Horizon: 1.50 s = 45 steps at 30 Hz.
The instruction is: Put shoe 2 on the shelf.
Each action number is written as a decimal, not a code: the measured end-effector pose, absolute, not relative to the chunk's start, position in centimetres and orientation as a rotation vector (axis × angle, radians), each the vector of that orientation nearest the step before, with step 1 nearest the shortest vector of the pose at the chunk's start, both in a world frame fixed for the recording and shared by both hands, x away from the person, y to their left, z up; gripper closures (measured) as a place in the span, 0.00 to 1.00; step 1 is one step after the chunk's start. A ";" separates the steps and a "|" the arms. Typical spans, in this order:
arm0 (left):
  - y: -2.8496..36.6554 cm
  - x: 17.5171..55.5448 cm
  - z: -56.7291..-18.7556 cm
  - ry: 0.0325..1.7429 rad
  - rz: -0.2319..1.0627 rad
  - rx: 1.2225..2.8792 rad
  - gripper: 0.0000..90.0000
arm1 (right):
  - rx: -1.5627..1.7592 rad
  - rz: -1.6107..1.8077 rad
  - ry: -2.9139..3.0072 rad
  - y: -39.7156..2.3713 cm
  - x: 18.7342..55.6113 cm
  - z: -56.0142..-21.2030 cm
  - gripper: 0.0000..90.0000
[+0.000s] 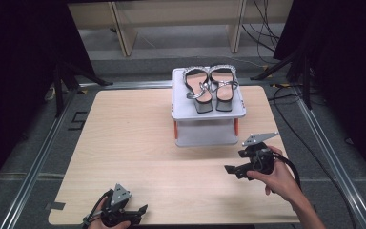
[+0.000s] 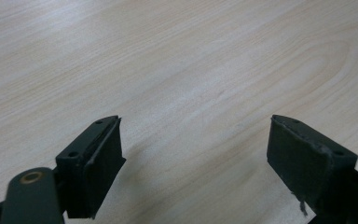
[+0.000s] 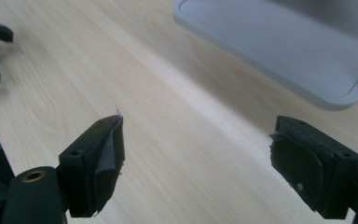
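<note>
1. The desk is pale wood-grain laminate, smooth with a soft sheen.
2. On it, the grey stand looks like matt plastic.
3. The sandals atop the stand have glittery straps.
4. Each tool's pads look matt black and rubbery, with frayed edges.

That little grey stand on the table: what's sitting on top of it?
On the grey stand sits a pair of sandals, side by side, with sparkly straps. The shelf space underneath looks empty from the front; its back part is hidden by the top.
</note>
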<state>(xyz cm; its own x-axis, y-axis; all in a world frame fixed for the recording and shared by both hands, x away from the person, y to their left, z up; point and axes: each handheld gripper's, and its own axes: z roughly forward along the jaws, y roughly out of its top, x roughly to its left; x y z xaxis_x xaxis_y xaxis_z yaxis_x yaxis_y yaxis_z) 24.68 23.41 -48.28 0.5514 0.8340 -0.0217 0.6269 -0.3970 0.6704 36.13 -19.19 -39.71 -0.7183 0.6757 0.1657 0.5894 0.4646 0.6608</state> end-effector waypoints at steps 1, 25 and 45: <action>23.4 24.7 -48.3 1.168 0.432 2.166 0.19 | 1.110 1.046 2.600 -19.2 36.0 -40.1 0.20; 23.1 24.6 -48.4 1.169 0.428 2.139 0.19 | 1.056 0.925 2.688 -19.3 31.5 -44.9 0.19; 23.2 24.6 -48.4 1.146 0.427 2.167 0.19 | 1.052 1.099 2.654 -22.5 28.6 -46.8 0.19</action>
